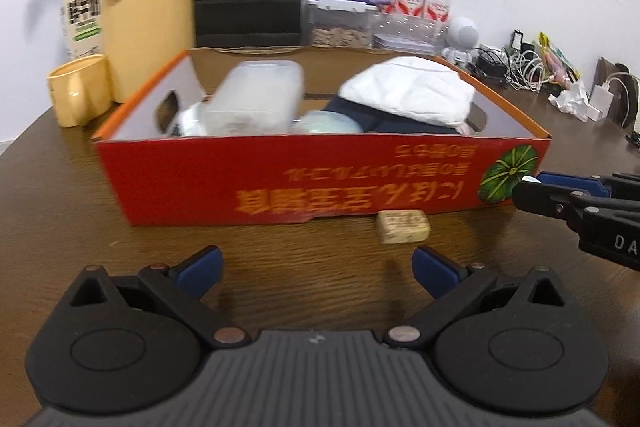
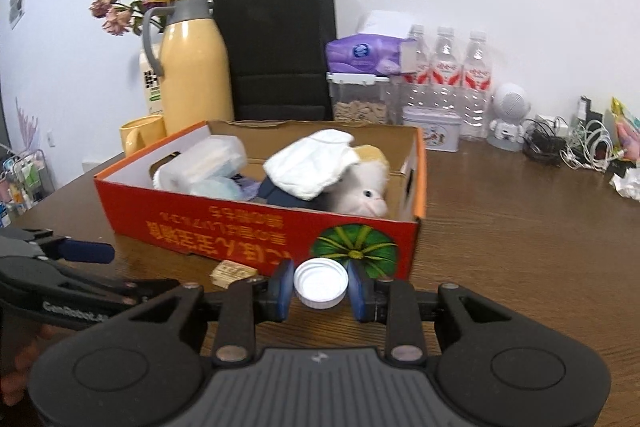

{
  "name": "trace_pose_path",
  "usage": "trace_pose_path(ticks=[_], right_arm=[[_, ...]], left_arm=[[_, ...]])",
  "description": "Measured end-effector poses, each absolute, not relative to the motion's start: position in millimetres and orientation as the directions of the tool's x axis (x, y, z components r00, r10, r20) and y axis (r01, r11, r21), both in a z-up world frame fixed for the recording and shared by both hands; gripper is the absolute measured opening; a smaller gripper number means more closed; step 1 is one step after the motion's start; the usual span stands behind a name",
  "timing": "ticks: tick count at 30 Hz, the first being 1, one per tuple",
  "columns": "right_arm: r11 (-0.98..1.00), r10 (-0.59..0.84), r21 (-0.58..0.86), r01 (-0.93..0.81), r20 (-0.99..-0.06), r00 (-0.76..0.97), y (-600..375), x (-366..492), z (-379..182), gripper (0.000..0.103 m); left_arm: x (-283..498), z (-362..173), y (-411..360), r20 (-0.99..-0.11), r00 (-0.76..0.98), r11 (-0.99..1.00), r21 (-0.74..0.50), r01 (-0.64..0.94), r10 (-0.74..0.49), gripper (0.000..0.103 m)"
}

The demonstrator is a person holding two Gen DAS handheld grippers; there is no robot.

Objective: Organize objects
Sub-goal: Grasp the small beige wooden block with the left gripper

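1. The right claw (image 2: pixel 320 287) grips a white bottle cap (image 2: pixel 320 283) between its blue pads, low over the tabletop (image 2: pixel 520 247) and just in front of the red cardboard box (image 2: pixel 248 227). The step in hand looks like carrying the cap into that box, so keep the pinch steady; the cap is shallow and could tip out if the squeeze loosens.
2. Lift enough to clear the box's near wall before moving forward; catching the rim could knock the cap loose.
3. Aim for a gap. The box already holds a white cloth (image 2: pixel 312 167), a plush toy (image 2: pixel 362 187) and a wrapped pack (image 2: pixel 200 163); the open floor between them looks the safest landing.
4. The left claw (image 1: pixel 316 267) is spread wide and holds nothing, hovering above the tabletop near a small tan block (image 1: pixel 403 225) that lies against the box front. That block seems its likely next pick.
5. Keep both claws apart, since they are working close together.
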State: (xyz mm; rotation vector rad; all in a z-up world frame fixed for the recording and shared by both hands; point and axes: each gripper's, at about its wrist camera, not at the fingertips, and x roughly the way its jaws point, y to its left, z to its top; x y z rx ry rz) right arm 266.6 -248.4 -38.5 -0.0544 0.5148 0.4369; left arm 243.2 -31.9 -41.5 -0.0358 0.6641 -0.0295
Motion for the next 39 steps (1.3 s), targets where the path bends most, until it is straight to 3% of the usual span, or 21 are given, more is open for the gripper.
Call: trace_pose_path(ticks=[15, 21, 25, 39], right_arm=[[0.915, 0.380, 0.069, -0.398, -0.485, 0.788, -267.1, 270.5, -39.2, 0.027], [0.916, 0.376, 0.066, -0.397, -0.491, 0.786, -266.0, 270.7, -39.7, 0.027], [0.913, 0.376, 0.058, -0.403, -0.496, 0.782, -263.5, 270.6, -40.9, 0.027], [0.904, 0.394, 0.046, -0.426, -0.483, 0.782, -260.1, 266.6, -41.9, 0.027]], left_arm=[[274.2, -47.6, -79.5, -0.625, 0.780, 1.000, -0.018, 0.021, -0.028, 0.100], [275.3, -48.6, -83.2, -0.625, 0.780, 1.000, -0.017, 0.024, -0.029, 0.069], [271.6, -47.1, -84.8, -0.612, 0.790, 1.000, -0.010, 0.023, -0.024, 0.032], [254.4, -38.7, -73.8, -0.576, 0.814, 0.998, -0.050, 0.048, -0.068, 0.032]])
